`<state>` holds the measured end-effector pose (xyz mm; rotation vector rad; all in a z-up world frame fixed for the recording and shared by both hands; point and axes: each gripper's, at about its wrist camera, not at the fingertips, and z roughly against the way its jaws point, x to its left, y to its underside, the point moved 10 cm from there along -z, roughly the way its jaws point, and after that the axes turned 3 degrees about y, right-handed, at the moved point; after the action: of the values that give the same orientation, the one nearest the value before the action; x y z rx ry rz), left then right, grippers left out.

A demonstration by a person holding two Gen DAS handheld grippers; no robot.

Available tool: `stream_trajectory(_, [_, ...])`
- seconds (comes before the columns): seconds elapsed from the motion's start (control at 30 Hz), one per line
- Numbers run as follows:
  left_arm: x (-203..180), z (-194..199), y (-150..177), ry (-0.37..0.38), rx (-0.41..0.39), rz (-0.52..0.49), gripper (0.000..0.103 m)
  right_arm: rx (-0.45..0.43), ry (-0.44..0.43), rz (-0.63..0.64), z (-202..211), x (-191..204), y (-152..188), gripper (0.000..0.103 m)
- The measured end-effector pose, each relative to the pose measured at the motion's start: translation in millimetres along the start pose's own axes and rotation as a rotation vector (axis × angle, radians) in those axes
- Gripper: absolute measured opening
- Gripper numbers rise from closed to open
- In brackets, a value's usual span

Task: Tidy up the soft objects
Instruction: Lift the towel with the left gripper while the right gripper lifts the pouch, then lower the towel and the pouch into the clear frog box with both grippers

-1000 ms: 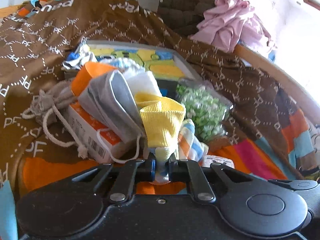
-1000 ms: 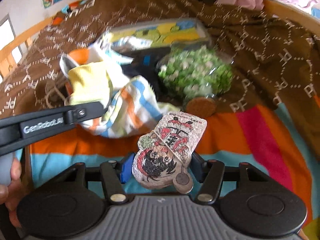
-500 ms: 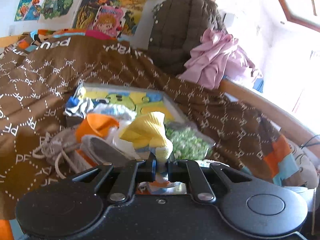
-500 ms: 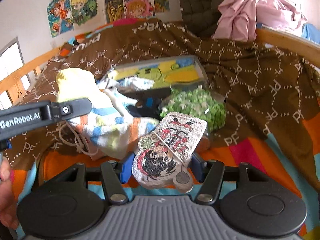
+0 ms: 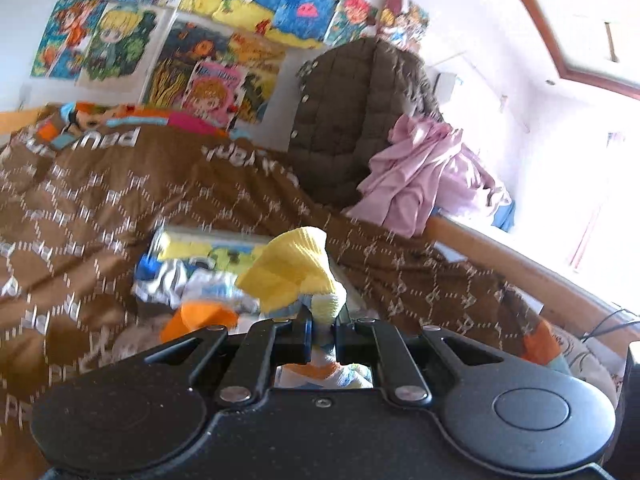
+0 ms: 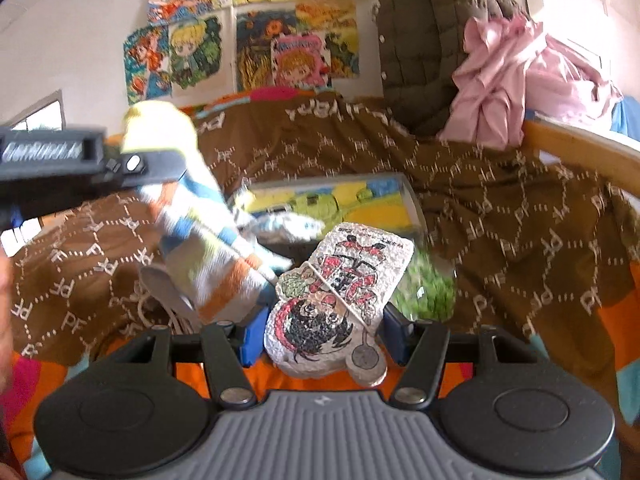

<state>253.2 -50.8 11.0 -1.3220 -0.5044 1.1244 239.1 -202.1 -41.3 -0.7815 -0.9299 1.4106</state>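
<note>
My left gripper [image 5: 323,332] is shut on a striped sock [image 5: 294,276] with a yellow cuff. In the right wrist view that sock [image 6: 204,240] hangs in the air from the left gripper's fingers [image 6: 160,164], with its orange, blue and white stripes trailing down. My right gripper [image 6: 324,336] is shut on a flat soft piece with a cartoon girl printed on it [image 6: 340,292], held up above the bed. Below lie an open tray with a yellow and green picture [image 6: 332,200], an orange cloth [image 5: 200,318] and a bag of green bits [image 6: 428,288].
A brown patterned blanket [image 5: 100,200] covers the bed, over an orange and blue sheet [image 6: 616,316]. A wooden bed rail [image 5: 500,248] runs along the right. A brown quilted jacket [image 5: 352,120] and pink clothes [image 5: 420,176] hang at the back. Posters [image 6: 256,52] cover the wall.
Both grippers have risen and tilted up, so the wall and posters now fill the top of the views. The sock has come up off the pile; the printed piece stays in the right grip.
</note>
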Motion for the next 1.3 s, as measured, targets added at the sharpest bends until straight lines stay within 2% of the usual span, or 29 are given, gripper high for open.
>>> stream_trajectory(0.17, [6.1, -11.7, -43.2, 0.026, -0.062, 0.010, 0.010, -0.058, -0.019, 0.041, -15.7, 6.5, -26.7, 0.063])
stream_trajectory(0.27, [16.6, -26.9, -65.8, 0.012, -0.101, -0.009, 0.010, -0.081, -0.028, 0.068, -33.1, 10.7, -40.3, 0.063])
stream_trajectory(0.43, [39.5, -55.2, -87.8, -0.016, -0.138, -0.030, 0.010, -0.093, -0.047, 0.088, -71.0, 19.4, -58.8, 0.063])
stream_trajectory(0.6, [76.2, -83.5, -98.6, -0.050, -0.158, 0.016, 0.010, -0.107, -0.081, 0.135, -112.2, 39.9, -73.4, 0.063])
stream_trajectory(0.8, [131.9, -118.2, -95.8, -0.092, -0.173, 0.101, 0.010, -0.089, -0.110, 0.133, -166.1, 54.1, -88.0, 0.063])
stream_trajectory(0.93, [158.9, -139.2, -76.1, -0.112, -0.142, 0.134, 0.010, -0.067, -0.104, 0.113, -197.0, 56.1, -93.2, 0.063])
stream_trajectory(1.3, [194.2, -171.1, -39.9, -0.105, -0.065, 0.210, 0.010, -0.005, -0.123, 0.136, -246.6, 71.5, -80.7, 0.063])
